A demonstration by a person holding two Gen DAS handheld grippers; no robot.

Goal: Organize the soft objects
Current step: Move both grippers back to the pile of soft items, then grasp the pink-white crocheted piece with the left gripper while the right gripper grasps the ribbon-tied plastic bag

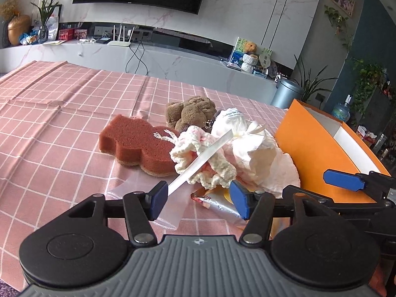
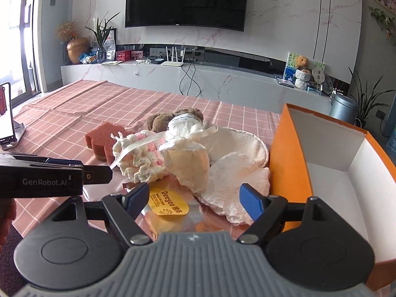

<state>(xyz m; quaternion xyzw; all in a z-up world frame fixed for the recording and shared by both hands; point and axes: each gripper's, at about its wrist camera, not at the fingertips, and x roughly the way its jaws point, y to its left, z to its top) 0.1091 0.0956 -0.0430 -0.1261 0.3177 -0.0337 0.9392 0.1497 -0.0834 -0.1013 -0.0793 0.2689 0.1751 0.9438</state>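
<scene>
A pile of soft things lies on the pink checked tablecloth point(image 1: 61, 113): a red-brown sponge point(image 1: 135, 146), a brown plush toy point(image 1: 190, 112), a cream and pink crocheted piece point(image 1: 205, 158) with a white ribbon point(image 1: 200, 159) across it, a white gauzy pouch point(image 1: 245, 133) and white round pads point(image 2: 237, 146). An orange box point(image 2: 289, 158) with a white inside stands open to the right. My left gripper point(image 1: 198, 200) is open just in front of the crocheted piece, the ribbon's end by its left finger. My right gripper point(image 2: 195, 199) is open over a clear packet with a yellow label point(image 2: 168, 204).
A phone on a stand point(image 2: 7, 118) is at the table's left edge. Beyond the table are a marble TV bench point(image 2: 198, 79) with a router and ornaments, and a grey bin point(image 2: 344, 109). The left gripper's side point(image 2: 49, 178) shows in the right wrist view.
</scene>
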